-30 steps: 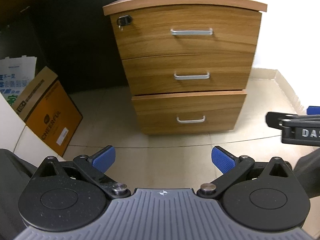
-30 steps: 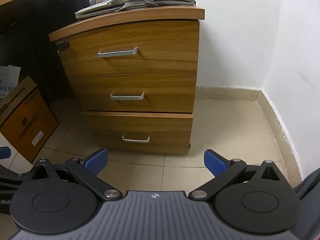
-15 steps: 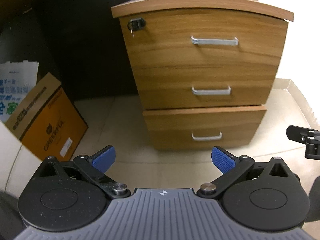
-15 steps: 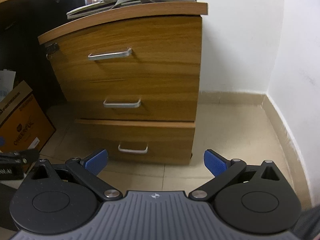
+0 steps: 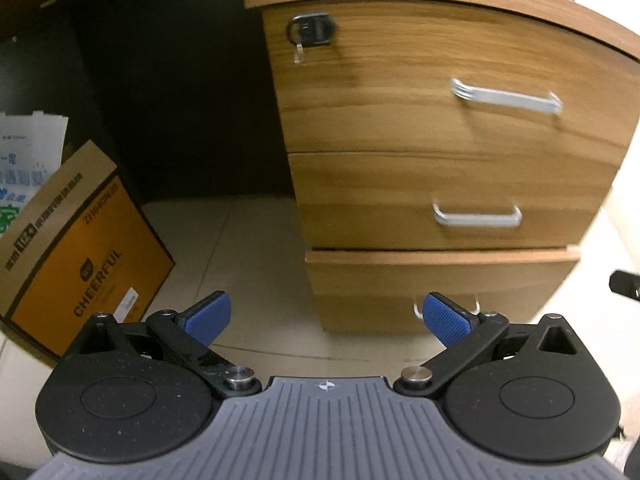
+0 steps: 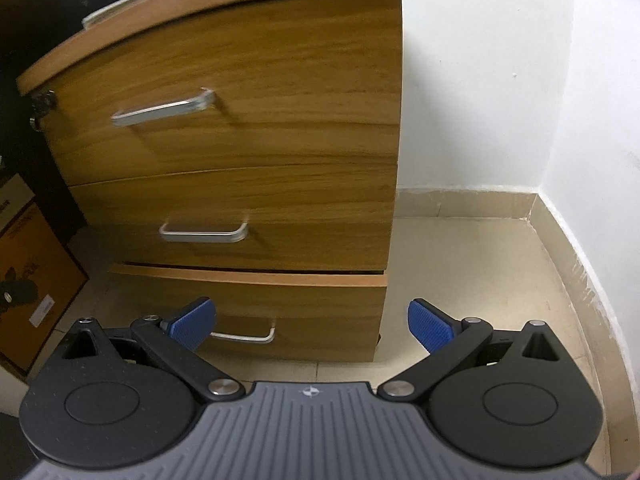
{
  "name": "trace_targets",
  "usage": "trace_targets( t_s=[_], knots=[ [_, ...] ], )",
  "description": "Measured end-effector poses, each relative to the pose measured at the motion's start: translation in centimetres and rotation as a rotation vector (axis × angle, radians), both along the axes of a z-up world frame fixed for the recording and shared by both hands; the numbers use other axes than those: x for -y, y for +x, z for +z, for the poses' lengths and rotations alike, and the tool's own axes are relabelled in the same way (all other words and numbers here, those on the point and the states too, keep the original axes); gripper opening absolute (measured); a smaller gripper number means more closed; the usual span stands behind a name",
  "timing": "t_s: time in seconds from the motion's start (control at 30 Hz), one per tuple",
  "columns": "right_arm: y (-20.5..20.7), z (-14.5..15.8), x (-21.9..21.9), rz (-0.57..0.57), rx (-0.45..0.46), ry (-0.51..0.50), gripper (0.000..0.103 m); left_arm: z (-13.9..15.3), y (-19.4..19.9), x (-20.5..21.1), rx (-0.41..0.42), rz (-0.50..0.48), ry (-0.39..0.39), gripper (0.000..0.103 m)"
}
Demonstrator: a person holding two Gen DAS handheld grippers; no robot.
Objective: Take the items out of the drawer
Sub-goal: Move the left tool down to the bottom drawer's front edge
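A wooden three-drawer cabinet stands on the tiled floor, each drawer with a silver handle. The top drawer carries a lock with a key. The bottom drawer sticks out slightly from the others. My left gripper is open and empty, a short way in front of the cabinet's lower left corner. My right gripper is open and empty, facing the bottom drawer, with its handle just behind the left fingertip. No drawer contents show.
An orange cardboard box leans at the left beside white paper bags. Dark desk panels lie behind it. White walls form a corner right of the cabinet, with bare floor tiles there. Papers lie on the cabinet top.
Both grippers have moved closer to the cabinet, which now fills more of each view. The left view has shifted leftward. Both grippers stay open.
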State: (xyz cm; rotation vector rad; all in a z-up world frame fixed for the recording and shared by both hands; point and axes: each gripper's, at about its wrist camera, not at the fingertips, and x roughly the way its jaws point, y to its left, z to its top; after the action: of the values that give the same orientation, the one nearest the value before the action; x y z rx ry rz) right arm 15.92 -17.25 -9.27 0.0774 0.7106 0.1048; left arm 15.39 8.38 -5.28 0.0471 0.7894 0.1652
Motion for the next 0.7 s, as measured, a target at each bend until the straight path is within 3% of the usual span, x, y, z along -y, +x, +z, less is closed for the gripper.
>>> trace_targets(
  t_s=[0.27,0.53,0.7],
  knots=[
    [3.4,-2.9,1.5,-0.028,0.005,-0.011,0.103,-2.4,3.6,-1.0,0.011,-0.001,-0.008,0.102],
    [6.1,-6.1,2.3,0.025,0.023,-0.045,0.103,-5.8,5.8,-2.3,0.0,-0.078,-0.039,0.101],
    [7.3,-8.2,2.9,0.046,0.026,-0.057,0.103,-7.9,6.9,-3.6,-0.014,-0.073,-0.045,0.102]
  ],
)
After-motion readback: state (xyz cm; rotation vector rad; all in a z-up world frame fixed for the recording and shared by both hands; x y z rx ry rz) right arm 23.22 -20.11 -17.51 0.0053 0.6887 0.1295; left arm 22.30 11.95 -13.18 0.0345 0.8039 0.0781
